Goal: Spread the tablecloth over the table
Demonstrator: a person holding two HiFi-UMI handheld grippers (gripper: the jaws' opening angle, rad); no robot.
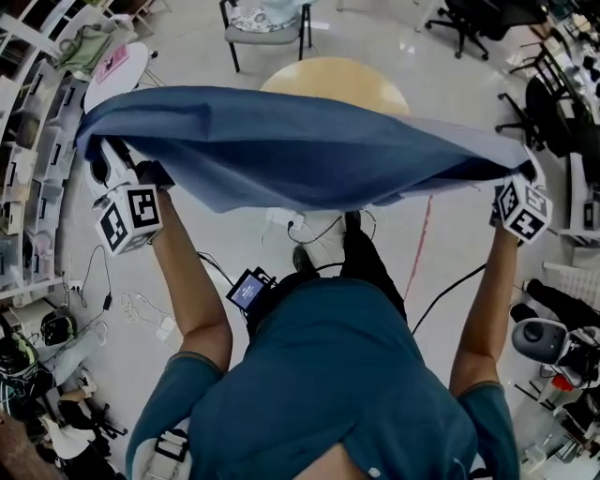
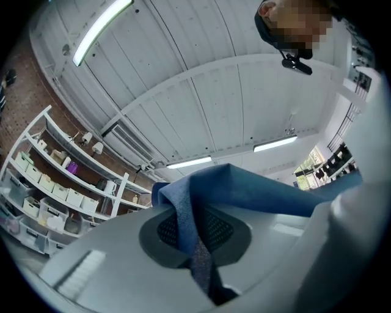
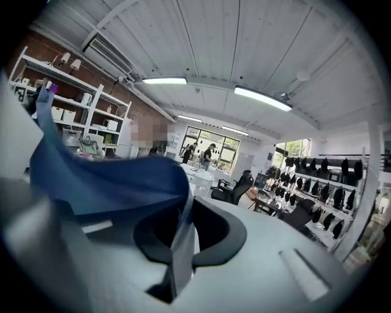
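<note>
Outboard of the left gripper (image 1: 89, 145), white shelving (image 1: 28, 84) along the wall. Jaws of that gripper pressed together on one corner of the blue tablecloth (image 1: 300, 141), a fold of the fabric pinched between the dark pads (image 2: 162, 232) and trailing off toward the other gripper. Between the two grippers, the cloth stretched wide and sagging a little in the middle, its near hem hanging loose. Beyond the span, roughly midway between the grippers, the round wooden table (image 1: 370, 80), only its far rim clear of the cloth; past that, a chair (image 1: 267, 23). At the right gripper (image 1: 530, 173), the same clamped state: jaws closed on the opposite corner, a strip of cloth caught between them. Outboard of it, black office chairs (image 1: 473, 19).
</note>
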